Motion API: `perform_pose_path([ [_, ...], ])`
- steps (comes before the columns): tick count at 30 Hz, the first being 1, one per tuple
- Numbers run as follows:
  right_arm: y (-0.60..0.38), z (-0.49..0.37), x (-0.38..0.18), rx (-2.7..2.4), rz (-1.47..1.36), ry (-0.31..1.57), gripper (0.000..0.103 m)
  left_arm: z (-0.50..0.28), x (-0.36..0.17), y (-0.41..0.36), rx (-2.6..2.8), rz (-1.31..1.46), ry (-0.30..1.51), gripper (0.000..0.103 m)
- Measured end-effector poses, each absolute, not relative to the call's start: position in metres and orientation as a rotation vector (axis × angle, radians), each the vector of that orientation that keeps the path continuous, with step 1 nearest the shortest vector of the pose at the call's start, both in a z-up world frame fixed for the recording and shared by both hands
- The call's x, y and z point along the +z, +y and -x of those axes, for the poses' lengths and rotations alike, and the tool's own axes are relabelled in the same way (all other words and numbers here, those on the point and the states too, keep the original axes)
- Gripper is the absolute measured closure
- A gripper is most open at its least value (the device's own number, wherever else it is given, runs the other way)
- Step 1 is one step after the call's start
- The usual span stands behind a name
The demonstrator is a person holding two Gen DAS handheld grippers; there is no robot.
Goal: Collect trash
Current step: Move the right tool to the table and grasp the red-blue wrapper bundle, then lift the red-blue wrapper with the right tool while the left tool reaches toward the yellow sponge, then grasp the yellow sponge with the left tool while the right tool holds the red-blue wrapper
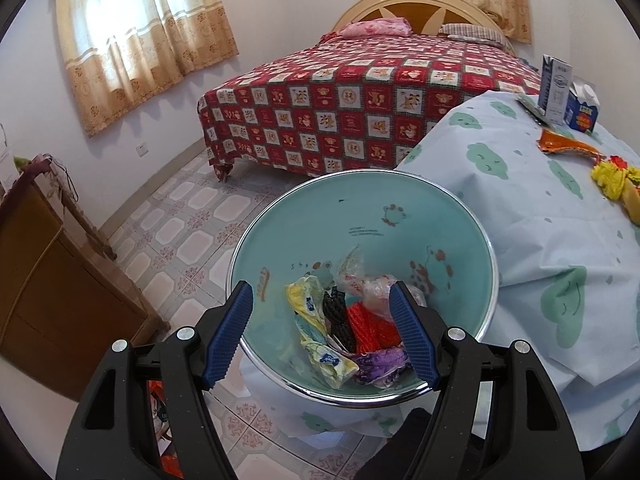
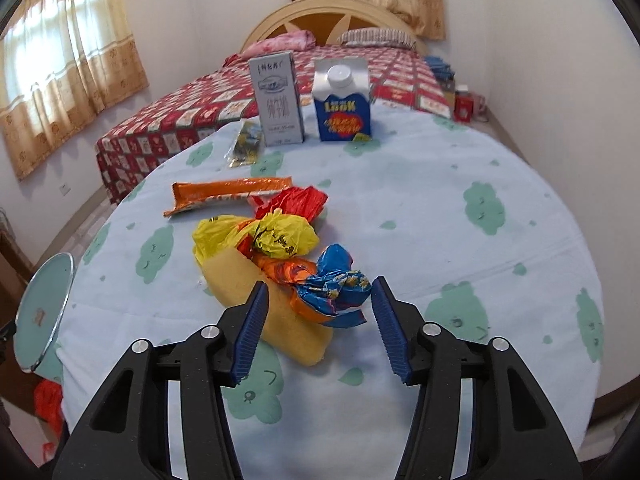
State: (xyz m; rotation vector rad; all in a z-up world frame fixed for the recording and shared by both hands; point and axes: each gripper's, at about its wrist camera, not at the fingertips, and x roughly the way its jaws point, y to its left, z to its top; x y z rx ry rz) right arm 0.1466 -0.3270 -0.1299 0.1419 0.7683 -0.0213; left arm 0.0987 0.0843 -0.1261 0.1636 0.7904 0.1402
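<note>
My right tool (image 2: pixel 320 324) hangs open over the blue wrapper (image 2: pixel 334 286) on the tabletop (image 2: pixel 460 208); I should straddle its crumpled middle before closing. My left tool (image 1: pixel 320 334), empty and spread, hovers above the bin (image 1: pixel 400 216).

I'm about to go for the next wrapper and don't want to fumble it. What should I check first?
1. Right claw open: ok, blue pads apart, nothing held.
2. Target in line: ok, the blue crumpled wrapper lies just ahead between the pads.
3. Wrapper free to lift alone: not ok, it overlaps the orange wrapper and the yellow sponge.
4. Left claw empty: ok, open above the bin.
5. Bin has room: ok, only a few wrappers at the bottom.
6. Bin within reach of the table: cannot tell.
</note>
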Motion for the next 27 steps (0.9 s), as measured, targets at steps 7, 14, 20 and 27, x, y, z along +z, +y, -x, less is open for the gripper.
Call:
perform_pose_path([
  [7,-0.316,-0.139,-0.126,0.046,-0.127,0.748,0.078,-0.098,-0.123,0.077,0.129,-0.168,0.789,0.033],
  [14,-0.313,-0.108,-0.096,0.108,-0.13,0.622,0.079,-0.098,-0.119,0.062,0.106,-0.179,0.779,0.032],
  [20,-0.33,-0.091,-0.084,0.08,-0.133,0.589,0.079,-0.098,-0.115,0.036,0.067,-0.198,0.768,0.031],
  [27,-0.367,-0.068,-0.097,-0.031,-0.126,0.581,0.079,-0.104,-0.113,-0.012,-0.001,-0.224,0.757,0.031],
])
